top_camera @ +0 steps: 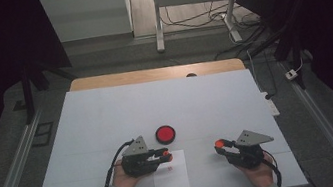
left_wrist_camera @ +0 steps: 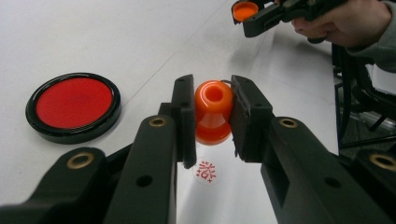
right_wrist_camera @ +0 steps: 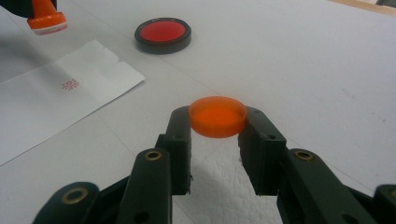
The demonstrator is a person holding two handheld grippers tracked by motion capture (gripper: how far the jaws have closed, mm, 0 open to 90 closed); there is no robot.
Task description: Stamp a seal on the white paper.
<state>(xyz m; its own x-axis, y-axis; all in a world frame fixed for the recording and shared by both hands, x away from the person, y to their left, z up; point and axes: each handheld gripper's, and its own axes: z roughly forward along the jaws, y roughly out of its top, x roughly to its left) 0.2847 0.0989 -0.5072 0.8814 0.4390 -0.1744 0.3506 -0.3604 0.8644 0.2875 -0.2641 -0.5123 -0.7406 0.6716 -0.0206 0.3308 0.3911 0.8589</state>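
My left gripper [left_wrist_camera: 212,122] is shut on an orange stamp [left_wrist_camera: 213,109] and holds it a little above a white paper sheet [top_camera: 171,181]. A red round imprint [left_wrist_camera: 207,171] shows on the sheet just below the stamp. From the right gripper view the stamp [right_wrist_camera: 44,16] hangs at the top left, over the paper [right_wrist_camera: 46,107] and its imprint [right_wrist_camera: 70,84]. My right gripper [right_wrist_camera: 217,128] is shut on the flat orange stamp cap [right_wrist_camera: 217,115], off to the right of the sheet. A round black-rimmed red ink pad [top_camera: 165,133] lies open just beyond the paper.
The white table top [top_camera: 107,118] stretches bare beyond the ink pad to a wooden strip [top_camera: 151,74] at its far edge. Desk legs and cables [top_camera: 203,17] stand on the floor behind. A power strip [top_camera: 270,105] lies off the table's right edge.
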